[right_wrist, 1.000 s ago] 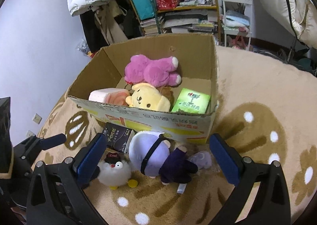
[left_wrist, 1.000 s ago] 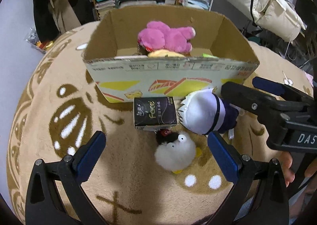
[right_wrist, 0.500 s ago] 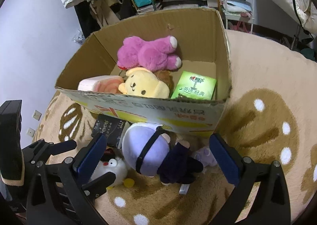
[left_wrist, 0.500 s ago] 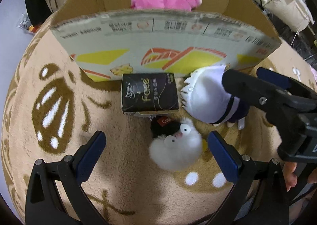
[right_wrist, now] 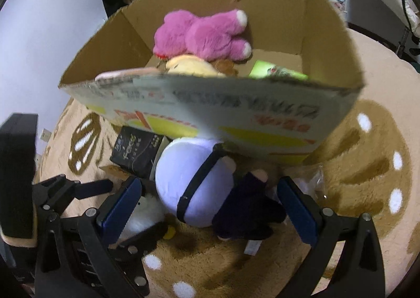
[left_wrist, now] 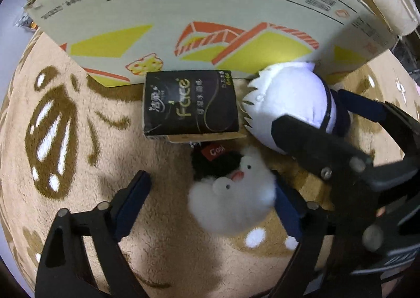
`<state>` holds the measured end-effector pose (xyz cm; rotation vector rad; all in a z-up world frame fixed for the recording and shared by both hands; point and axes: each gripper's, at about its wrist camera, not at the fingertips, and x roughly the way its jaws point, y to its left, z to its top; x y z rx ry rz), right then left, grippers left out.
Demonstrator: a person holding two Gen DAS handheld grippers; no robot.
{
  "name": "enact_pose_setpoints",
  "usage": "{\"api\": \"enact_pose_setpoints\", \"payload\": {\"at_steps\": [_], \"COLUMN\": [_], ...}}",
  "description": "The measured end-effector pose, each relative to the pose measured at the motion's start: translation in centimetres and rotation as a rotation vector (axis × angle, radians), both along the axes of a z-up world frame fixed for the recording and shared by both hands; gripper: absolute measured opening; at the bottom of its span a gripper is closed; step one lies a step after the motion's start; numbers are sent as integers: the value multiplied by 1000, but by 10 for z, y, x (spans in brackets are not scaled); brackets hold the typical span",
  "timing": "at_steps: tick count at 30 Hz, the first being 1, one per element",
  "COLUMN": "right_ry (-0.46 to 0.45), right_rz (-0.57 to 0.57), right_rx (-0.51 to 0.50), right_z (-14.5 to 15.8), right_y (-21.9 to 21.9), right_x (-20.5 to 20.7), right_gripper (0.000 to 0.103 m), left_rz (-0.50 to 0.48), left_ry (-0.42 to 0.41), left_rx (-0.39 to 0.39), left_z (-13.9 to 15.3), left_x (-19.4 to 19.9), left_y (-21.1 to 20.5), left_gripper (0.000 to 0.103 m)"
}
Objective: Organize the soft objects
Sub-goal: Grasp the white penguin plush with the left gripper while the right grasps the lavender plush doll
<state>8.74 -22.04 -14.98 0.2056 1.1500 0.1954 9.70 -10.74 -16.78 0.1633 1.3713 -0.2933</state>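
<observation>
A white fluffy penguin plush (left_wrist: 231,200) with a black cap lies on the rug between the open fingers of my left gripper (left_wrist: 212,208). A white-headed doll in dark clothes (left_wrist: 291,103) lies to its right against the cardboard box (left_wrist: 199,22). My right gripper (right_wrist: 210,208) is open around that doll (right_wrist: 199,187), low over the rug. The box (right_wrist: 262,119) holds a pink plush (right_wrist: 204,35), a yellow plush (right_wrist: 191,67), a pink-white soft item and a green pack (right_wrist: 278,71).
A black tissue pack (left_wrist: 190,103) lies against the box front, just beyond the penguin. The right gripper's arm (left_wrist: 341,166) crosses the left wrist view at right. A clear wrapper (right_wrist: 312,179) lies right of the doll. Shelves and clutter stand behind the box.
Both grippers have dropped lower and closer to the rug. The left now straddles the penguin plush; the right now straddles the doll. Both stay open.
</observation>
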Motion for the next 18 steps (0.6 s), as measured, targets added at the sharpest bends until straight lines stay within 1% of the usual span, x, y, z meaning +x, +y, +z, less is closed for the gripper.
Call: {"api": "enact_pose_setpoints", "payload": {"at_steps": [2, 3, 4, 5, 7, 8, 9, 10, 15, 18], "right_ry": [2, 11, 21, 26, 26, 24, 23, 19, 19, 17], "right_rz": [13, 14, 20, 27, 46, 51, 55, 61, 62, 68], "right_rx": [0, -2, -11, -26, -70, -88, -102, -110, -99, -105], "right_z": [-1, -3, -5, -6, -9, -10, -10, -10, -9, -10], "right_y": [3, 4, 5, 7, 12, 14, 15, 16, 15, 15], "right_x": [1, 1, 2, 2, 2, 2, 0, 0, 1, 0], "right_gripper": [103, 103, 103, 102, 100, 98, 96, 88, 82, 82], "left_rz": [7, 5, -3, -8, -10, -9, -7, -3, 8, 6], "left_ry": [-5, -7, -13, -18, -25, -27, -29, -31, -33, -26], "left_rx": [12, 29, 42, 47, 60, 69, 77, 81, 84, 74], "left_z": [-2, -3, -3, -3, -2, -2, -2, -2, 1, 2], "left_x": [4, 4, 4, 3, -2, -2, -2, -2, -1, 2], "left_y": [5, 5, 4, 3, 4, 5, 5, 6, 12, 15], "left_gripper": [78, 74, 72, 71, 64, 62, 58, 55, 45, 46]}}
